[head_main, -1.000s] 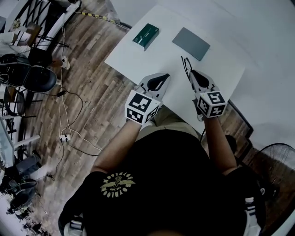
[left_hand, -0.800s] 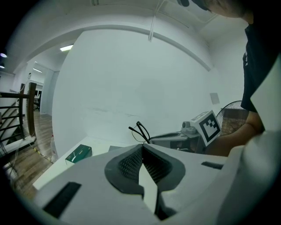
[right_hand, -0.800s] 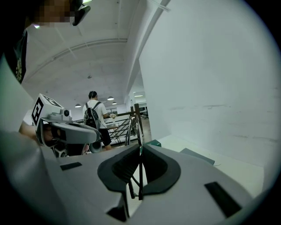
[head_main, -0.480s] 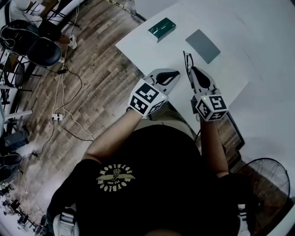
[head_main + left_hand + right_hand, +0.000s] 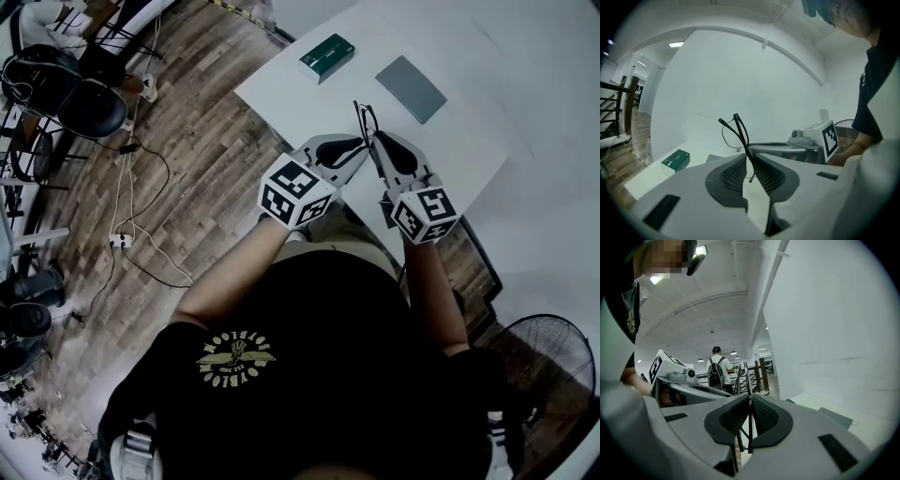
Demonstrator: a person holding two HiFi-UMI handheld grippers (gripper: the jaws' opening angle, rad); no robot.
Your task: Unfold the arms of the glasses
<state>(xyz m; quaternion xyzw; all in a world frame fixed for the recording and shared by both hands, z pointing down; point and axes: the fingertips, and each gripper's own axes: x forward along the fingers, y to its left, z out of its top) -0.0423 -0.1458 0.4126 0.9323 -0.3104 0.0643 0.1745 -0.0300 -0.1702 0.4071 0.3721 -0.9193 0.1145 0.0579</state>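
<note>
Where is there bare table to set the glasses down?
Bare: the strip between the green box and grey pad, and the table right of the pad. Crowded: the near edge, where the left gripper and right gripper meet at the glasses.

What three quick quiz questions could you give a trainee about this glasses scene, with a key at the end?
1. True or false: the glasses lie flat on the table.
2. In the head view, what lies to the right of the green box? A) a grey flat pad B) a mug C) a phone
3. Which gripper's jaws are shut on the glasses?

Key:
1. False. They are held up above the table.
2. A.
3. The right gripper. One arm of the glasses stands between the left gripper's jaws, but whether they press on it is unclear.
</note>
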